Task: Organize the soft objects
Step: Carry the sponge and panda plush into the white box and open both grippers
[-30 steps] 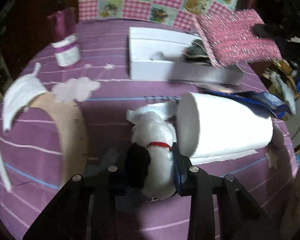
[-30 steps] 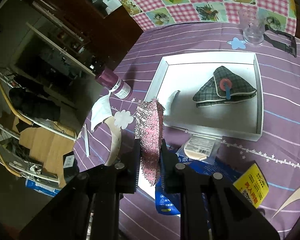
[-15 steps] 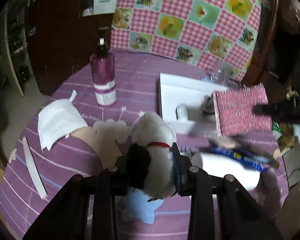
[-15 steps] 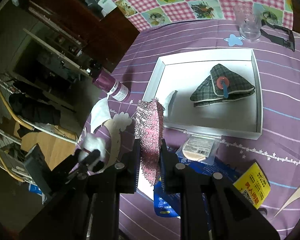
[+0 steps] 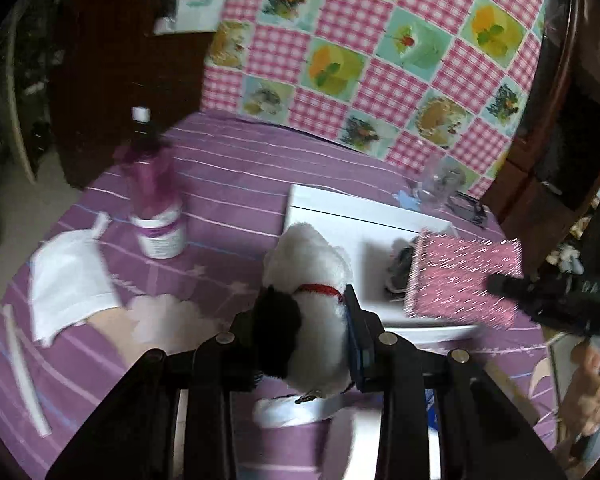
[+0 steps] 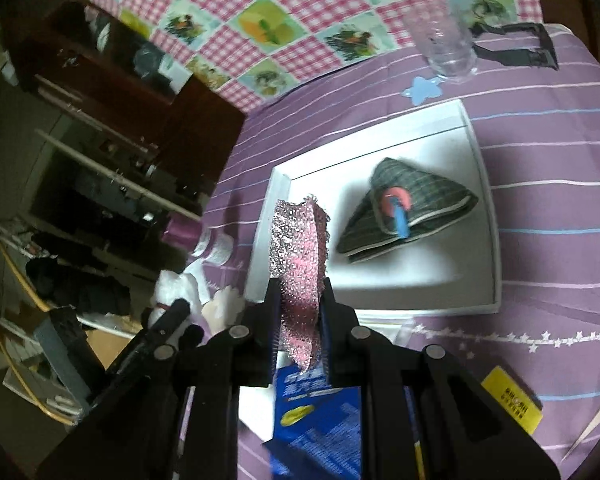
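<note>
Now the left tool (image 5: 306, 322) has lifted the fluffy white toy dog (image 5: 308, 280) up off the tabletop (image 5: 236, 168), away from the big white paper roll it lay beside a second ago. Its jaws are partly closed and squeeze the dog's middle, near the red collar. The dog hangs just in front of the white tray (image 6: 480, 216), so it looks ready to go inside.

The right tool (image 6: 300, 312) has come lower and nearer to the tray. Its jaws are close together and pinch the sparkly pink sponge cloth (image 6: 298, 248), which stands on its edge above the tray's near left corner. Both soft things are in the air, not put away yet.

Counting the things: two tools, each held by a person. One toy dog. One pink cloth. One tray, with one folded grey checked cloth (image 6: 412, 208) already lying in it. One purple bottle (image 5: 154, 196) stands to the left. One clear cup (image 6: 444, 40) stands behind the tray. One white face mask (image 5: 68, 276) lies flat on the left.
</note>
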